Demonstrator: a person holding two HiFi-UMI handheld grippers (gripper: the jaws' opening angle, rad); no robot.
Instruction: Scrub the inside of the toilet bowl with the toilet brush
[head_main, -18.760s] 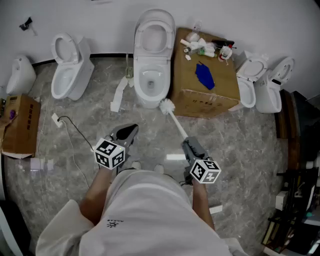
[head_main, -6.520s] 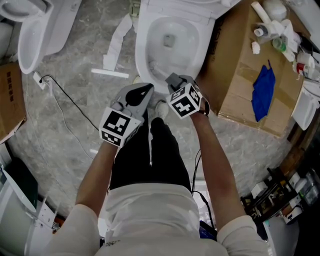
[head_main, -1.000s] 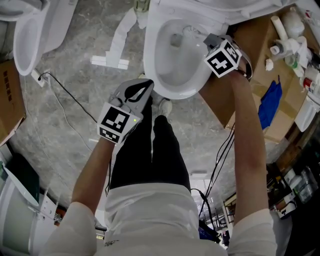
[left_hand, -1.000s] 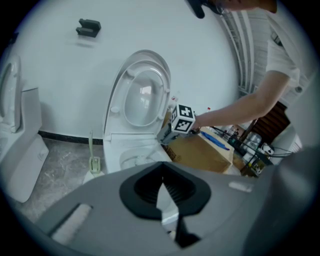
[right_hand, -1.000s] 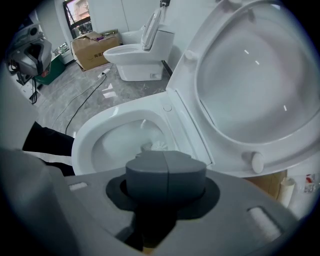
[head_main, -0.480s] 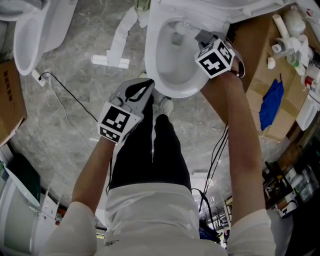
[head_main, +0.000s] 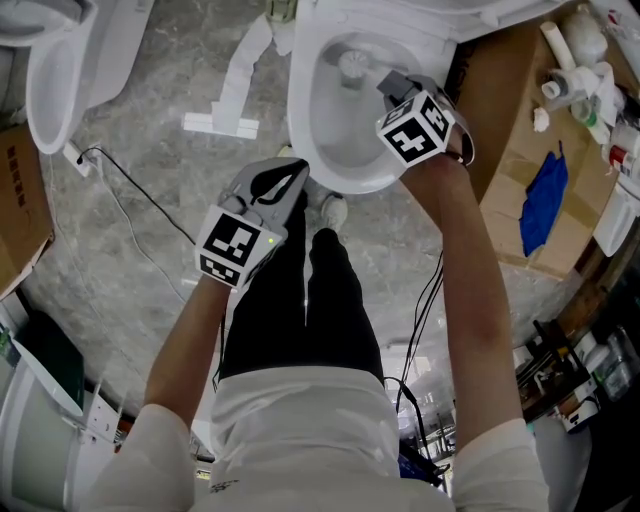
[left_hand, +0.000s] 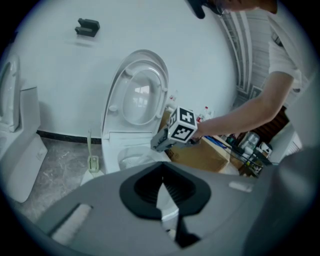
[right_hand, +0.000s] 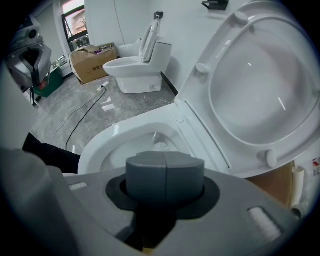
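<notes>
The white toilet bowl (head_main: 308, 140) stands open at the top of the head view, seat and lid raised (right_hand: 260, 95). My right gripper (head_main: 386, 86) reaches over the bowl's right rim, shut on the toilet brush handle. The brush's white head (head_main: 352, 66) is down inside the bowl near the back, and it also shows beyond the shut jaws in the right gripper view (right_hand: 160, 146). My left gripper (head_main: 295, 173) hangs in front of the bowl above the person's legs, shut and holding nothing. From the left gripper view I see the toilet (left_hand: 131, 150) and the right gripper (left_hand: 159, 143) over it.
A cardboard box (head_main: 500, 210) with a blue cloth (head_main: 542, 206) and bottles stands right of the toilet. A second toilet (head_main: 60, 60) is at upper left. A black cable (head_main: 130, 190) and white packing strips (head_main: 222, 125) lie on the marble floor. A brush holder (left_hand: 93, 163) stands by the wall.
My right gripper has moved left and slightly nearer along the bowl's right side, sweeping the brush head leftward inside the bowl. The left gripper has stayed still.
</notes>
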